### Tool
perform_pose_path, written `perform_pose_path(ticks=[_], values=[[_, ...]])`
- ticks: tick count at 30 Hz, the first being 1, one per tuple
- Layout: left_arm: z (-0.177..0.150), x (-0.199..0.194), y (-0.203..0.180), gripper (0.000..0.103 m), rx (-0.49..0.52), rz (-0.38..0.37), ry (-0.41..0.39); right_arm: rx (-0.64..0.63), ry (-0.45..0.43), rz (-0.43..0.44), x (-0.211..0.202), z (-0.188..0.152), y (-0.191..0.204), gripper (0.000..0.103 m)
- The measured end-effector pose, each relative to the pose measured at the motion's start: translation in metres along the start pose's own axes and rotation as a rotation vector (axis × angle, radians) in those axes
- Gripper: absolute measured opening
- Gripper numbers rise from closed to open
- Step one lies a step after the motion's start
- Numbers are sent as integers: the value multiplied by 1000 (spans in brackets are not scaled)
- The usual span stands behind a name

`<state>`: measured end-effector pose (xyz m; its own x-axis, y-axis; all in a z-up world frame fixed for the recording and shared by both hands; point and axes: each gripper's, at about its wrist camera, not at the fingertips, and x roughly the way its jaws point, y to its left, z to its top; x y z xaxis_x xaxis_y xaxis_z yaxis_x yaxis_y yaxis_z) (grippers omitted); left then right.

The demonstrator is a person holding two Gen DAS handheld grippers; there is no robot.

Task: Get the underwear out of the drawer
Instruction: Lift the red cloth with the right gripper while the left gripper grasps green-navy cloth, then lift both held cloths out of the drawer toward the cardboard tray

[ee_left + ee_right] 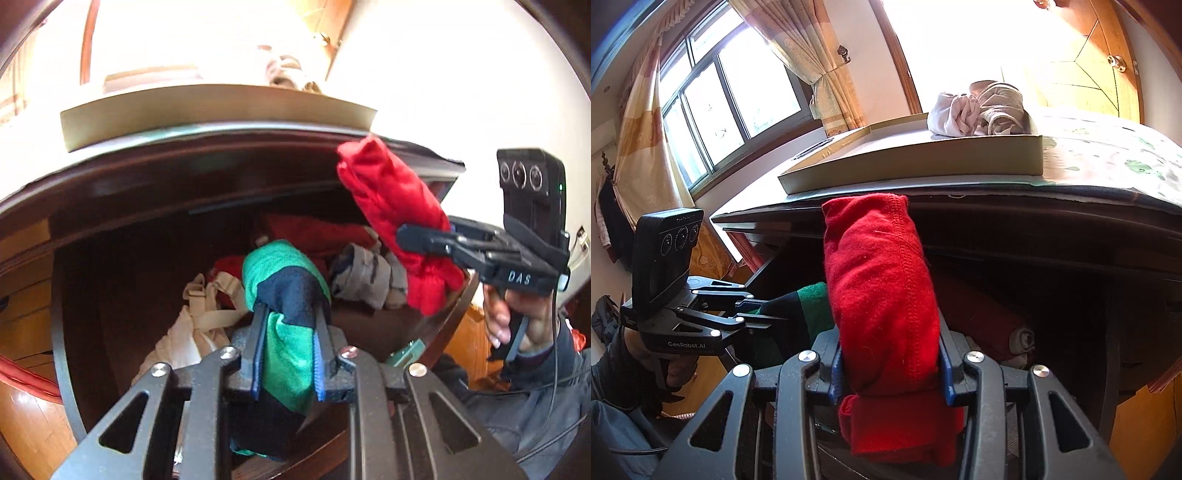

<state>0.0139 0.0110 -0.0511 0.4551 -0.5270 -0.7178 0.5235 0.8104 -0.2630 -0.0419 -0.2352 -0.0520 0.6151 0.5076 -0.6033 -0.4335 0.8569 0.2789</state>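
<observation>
Left wrist view, L to R: wood floor point(26, 417) is showing at the lower left edge. A flat cardboard box point(207, 114) is sitting on the dresser top point(155, 173), above the open drawer point(110, 280). Inside the drawer a beige cloth bag point(199, 314) is lying at the left w/ red clothes point(310, 232) behind it and a grey-patterned piece point(362, 273) to the right. At center, the left gripper point(291, 314) is pinching a rolled green-and-navy pair of underwear point(284, 295), its blue pads point(256, 365) pressing on both sides; the roll is hanging above the drawer contents, clear of them. Further R, the right gripper point(410, 236) is clamping a rolled red pair of underwear point(391, 218), which is tilting up near the drawer's right side. A hand point(513, 317) is gripping the handle at far R.

Right wrist view, L to R: window point(727, 96) and curtain point(820, 62) are filling the upper left. The left gripper point(775, 317) is reaching in from the left w/ the green-and-navy pair of underwear point(809, 302). At center the right gripper point(890, 350) is squeezing the red pair of underwear point(882, 288), standing upright between the pads. Pale bunched clothes point(979, 110) are lying in the cardboard box point(923, 166); a floral cloth point(1115, 155) is covering the dresser top point(761, 206) at R.
</observation>
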Motion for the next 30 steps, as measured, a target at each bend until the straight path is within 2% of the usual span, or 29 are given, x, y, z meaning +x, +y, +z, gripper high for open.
perform_pose_path(ticks=[9,12,16,30], values=[[-5,-8,-3,18,-10,64,-136,13,-12,5,2,-2,0,42],[-4,-7,-3,18,-9,62,-151,13,-19,7,2,-2,1,42],[-4,-6,-11,18,10,101,-185,13,-31,12,2,-1,3,42],[-4,-28,-23,18,52,134,-290,-6,-74,12,-5,1,10,42]])
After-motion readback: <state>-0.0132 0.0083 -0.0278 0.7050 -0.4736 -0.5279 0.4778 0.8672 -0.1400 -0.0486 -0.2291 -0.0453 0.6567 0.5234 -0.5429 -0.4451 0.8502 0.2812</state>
